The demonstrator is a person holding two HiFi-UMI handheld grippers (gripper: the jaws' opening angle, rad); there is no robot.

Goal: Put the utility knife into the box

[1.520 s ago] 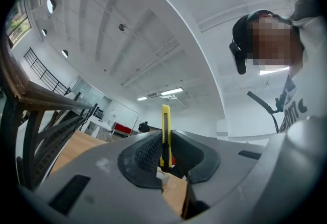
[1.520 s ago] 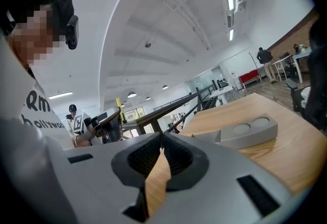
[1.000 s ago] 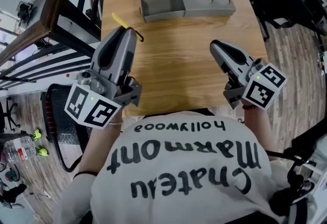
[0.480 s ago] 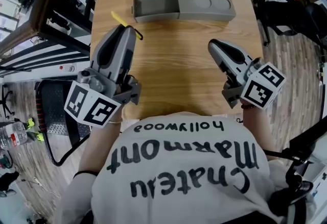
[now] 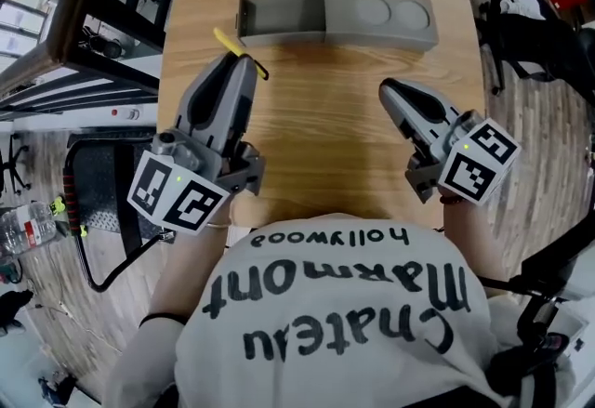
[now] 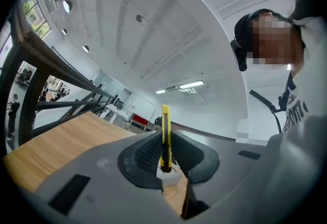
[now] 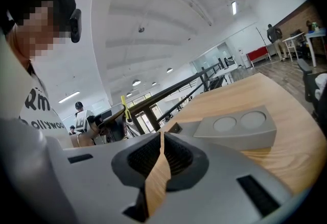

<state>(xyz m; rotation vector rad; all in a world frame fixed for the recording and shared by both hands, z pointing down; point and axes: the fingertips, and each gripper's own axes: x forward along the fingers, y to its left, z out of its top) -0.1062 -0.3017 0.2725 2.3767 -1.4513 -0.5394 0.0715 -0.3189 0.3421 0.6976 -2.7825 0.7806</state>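
- Working over the wooden table (image 5: 325, 118), we judge the step in hand to be the carry. The knife is held above the wood, and the box lies at the far edge, well apart from both tools.
- The grey box (image 5: 279, 32) has an open trough at its left end and a closed part with two round recesses at its right. We should aim for the trough, which sits ahead of the left tool.
- The left gripper (image 5: 237, 62) has its jaws clamped narrow on the knife. We would bring it forward, low over the trough, and part the jaws only once the knife is inside the walls.
- The right gripper (image 5: 390, 88) has its pads pressed together on nothing. We could rest it against the box's closed end to stop the box sliding.
- The yellow utility knife (image 6: 165, 136) stands on edge between the pads, one end poking past them. We should line it up along the trough.
- The shirt (image 5: 344, 304) reads "Chateau Marmont hollywood", upside down in the head view. We can read no brand on knife or box.
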